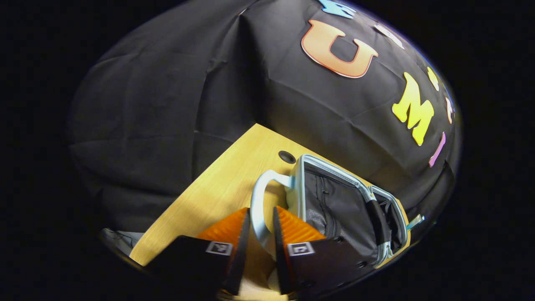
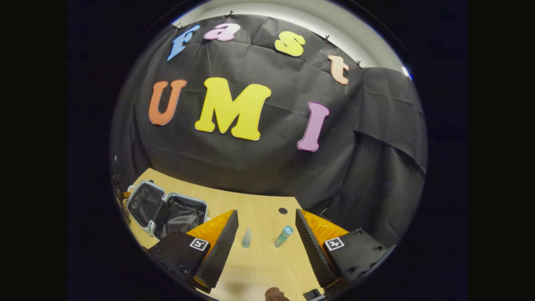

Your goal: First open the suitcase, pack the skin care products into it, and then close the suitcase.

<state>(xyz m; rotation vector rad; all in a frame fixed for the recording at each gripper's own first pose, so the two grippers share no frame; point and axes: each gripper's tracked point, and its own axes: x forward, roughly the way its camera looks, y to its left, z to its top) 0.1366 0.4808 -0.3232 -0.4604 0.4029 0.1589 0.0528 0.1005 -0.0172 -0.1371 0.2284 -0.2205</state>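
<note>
Just ahead of the wide-open right gripper, two small bottles lie between its fingers' lines, while the left gripper straddles the open suitcase's handle, pinch uncertain.

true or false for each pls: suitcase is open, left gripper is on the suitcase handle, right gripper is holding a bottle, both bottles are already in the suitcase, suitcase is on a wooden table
1. The suitcase is open. True: both halves lie spread, lining showing.
2. The left gripper has its fingers around the handle. True, though whether both press on it cannot be told.
3. The right gripper holds a bottle. False: its jaws stand wide apart with nothing gripped.
4. Both bottles are in the suitcase. False: the small bottle and the tall bottle stand on the table, apart from the suitcase.
5. The suitcase sits on a wooden table. True.
</note>
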